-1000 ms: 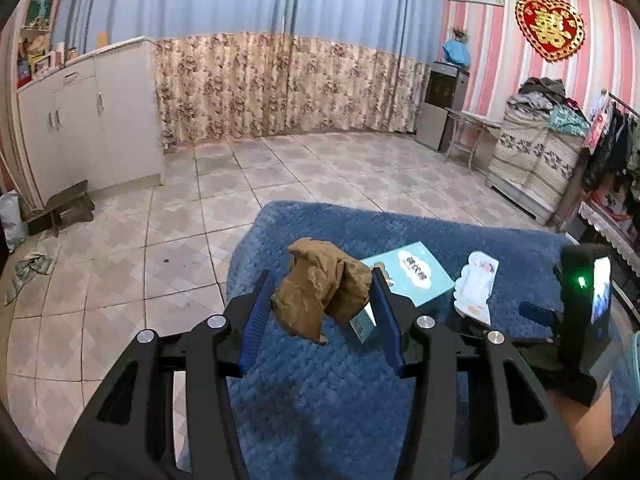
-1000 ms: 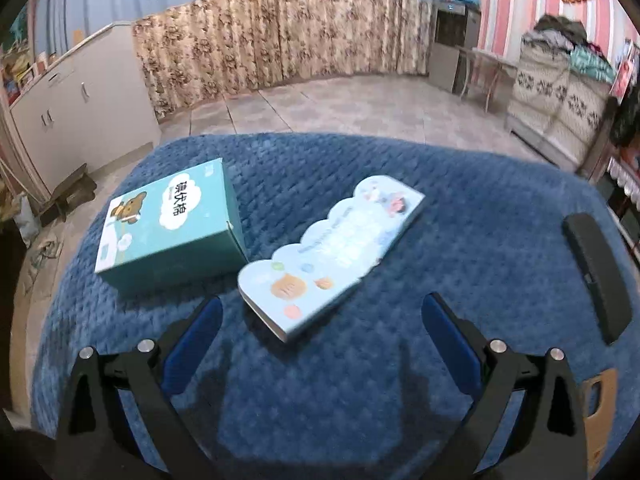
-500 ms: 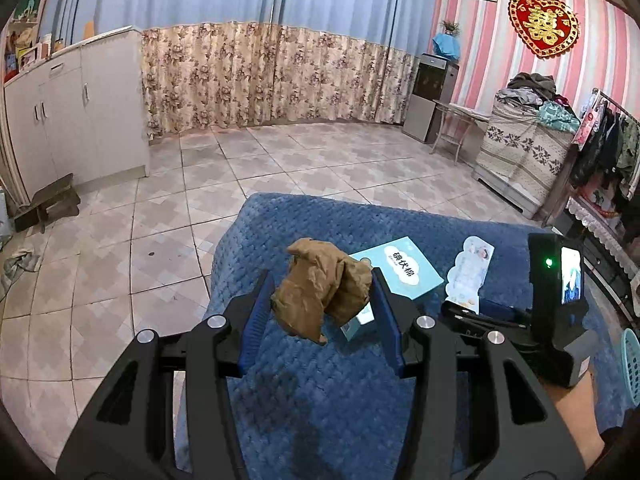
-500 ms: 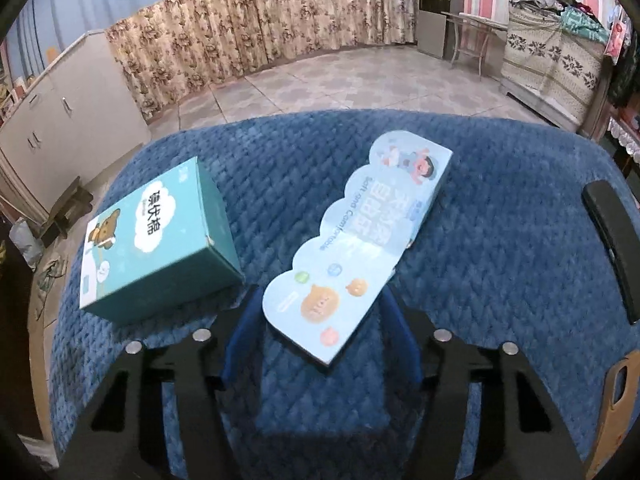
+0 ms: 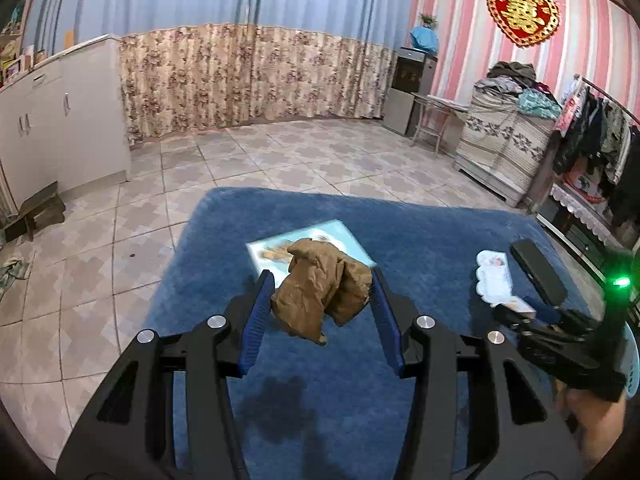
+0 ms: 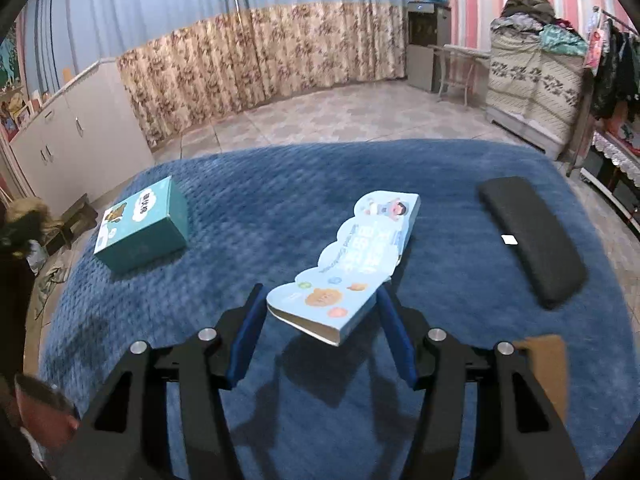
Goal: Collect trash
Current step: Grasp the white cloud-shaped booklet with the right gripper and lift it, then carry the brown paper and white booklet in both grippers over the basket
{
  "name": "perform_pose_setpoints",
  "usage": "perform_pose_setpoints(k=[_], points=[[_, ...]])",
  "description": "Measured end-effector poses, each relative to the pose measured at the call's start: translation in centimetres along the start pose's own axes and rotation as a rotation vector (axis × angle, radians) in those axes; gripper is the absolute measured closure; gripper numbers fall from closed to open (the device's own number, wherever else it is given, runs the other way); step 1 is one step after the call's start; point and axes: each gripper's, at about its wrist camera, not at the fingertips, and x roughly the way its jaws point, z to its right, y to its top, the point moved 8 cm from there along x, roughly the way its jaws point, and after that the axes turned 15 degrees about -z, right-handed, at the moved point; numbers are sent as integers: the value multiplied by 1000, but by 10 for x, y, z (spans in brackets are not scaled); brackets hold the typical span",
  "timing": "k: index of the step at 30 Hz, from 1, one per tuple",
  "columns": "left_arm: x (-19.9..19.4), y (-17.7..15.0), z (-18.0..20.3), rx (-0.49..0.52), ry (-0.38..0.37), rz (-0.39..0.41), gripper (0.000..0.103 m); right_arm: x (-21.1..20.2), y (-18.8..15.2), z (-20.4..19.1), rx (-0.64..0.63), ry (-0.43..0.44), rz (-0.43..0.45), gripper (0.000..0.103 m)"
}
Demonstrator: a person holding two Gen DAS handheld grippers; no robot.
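The left gripper (image 5: 322, 302) fingers clamp crumpled brown paper (image 5: 320, 290), the right gripper (image 6: 322, 312) fingers clamp a light-blue booklet (image 6: 352, 264) above the blue surface (image 6: 280, 200).

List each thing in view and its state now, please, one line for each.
Left hand-held gripper: shut on the brown paper.
Brown paper: crumpled, held above the blue blanket.
Right hand-held gripper: shut on the booklet.
Booklet: closed, near end lifted.
Teal box: closed, lying on the blanket.
Black pad: lying flat on the blanket.
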Motion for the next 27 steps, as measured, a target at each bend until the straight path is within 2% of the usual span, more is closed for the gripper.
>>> perform_pose_setpoints(k=[4,11,22,27], points=[[2,-14,41,30,-12,-9,56,-37,-13,39,-5,-35,45,47],[5,-40,120,103,-65,8,56,-86,-53,118,61,-72,84,47],[16,-85,248,240,-142,-5,56,-108,-130,227,197,-93,65,47],[11,-101,285,302,-145,1,56,-104,-145,248,224,-51,80,47]])
